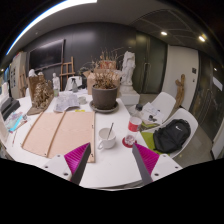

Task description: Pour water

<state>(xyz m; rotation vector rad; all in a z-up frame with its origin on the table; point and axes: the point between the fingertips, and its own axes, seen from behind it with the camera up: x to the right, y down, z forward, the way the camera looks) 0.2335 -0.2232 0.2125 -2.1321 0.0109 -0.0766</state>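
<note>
White mug (106,137) upright on the white worktop (60,168), handle toward the red cup (134,123), claw (112,160) open, empty.

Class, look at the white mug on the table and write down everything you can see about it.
The white mug stands upright on the white table, just ahead of the open tongs and beyond their tips, touching neither finger. It looks like glazed ceramic, with a round open rim; its handle seems to point toward the small red cup beside it. A light wooden board lies on its other side. Its contents cannot be made out.
</note>
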